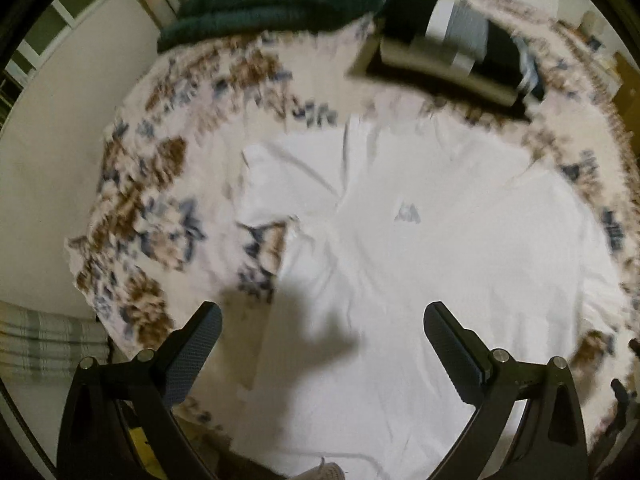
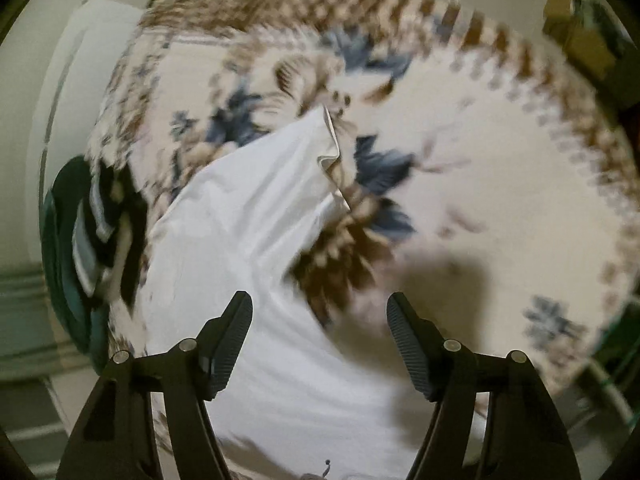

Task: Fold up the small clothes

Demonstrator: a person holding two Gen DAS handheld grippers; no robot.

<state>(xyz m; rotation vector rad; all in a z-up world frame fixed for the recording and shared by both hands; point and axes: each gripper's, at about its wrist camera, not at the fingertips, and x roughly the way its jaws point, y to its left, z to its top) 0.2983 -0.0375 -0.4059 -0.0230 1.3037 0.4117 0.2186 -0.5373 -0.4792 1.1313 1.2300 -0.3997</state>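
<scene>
So you've got a white short-sleeved cotton T-shirt (image 1: 400, 264) spread out flat on a cream bedspread with a brown and blue flower print (image 1: 160, 208), and both views are pretty smeared with blur, so fine detail is hard to call. Your left gripper (image 1: 322, 320) hangs above the lower part of the shirt with its 2 black ribbed fingers (image 1: 192, 356) spread wide and nothing between them; its shadow falls on the cloth just under it. There's a small grey logo (image 1: 407, 214) on the chest, and 1 sleeve sticks out toward the left side of that view. Your right gripper (image 2: 320, 312) is also parted, not clamped on anything, sitting over the edge where the shirt (image 2: 248, 248) meets the bedspread (image 2: 500, 184); the other sleeve (image 2: 316, 148) lies crumpled ahead of it. Past the shirt's collar end there's a dark green folded blanket (image 1: 292, 0), and beside it a stack of folded black, white and grey clothes (image 1: 452, 36).
</scene>
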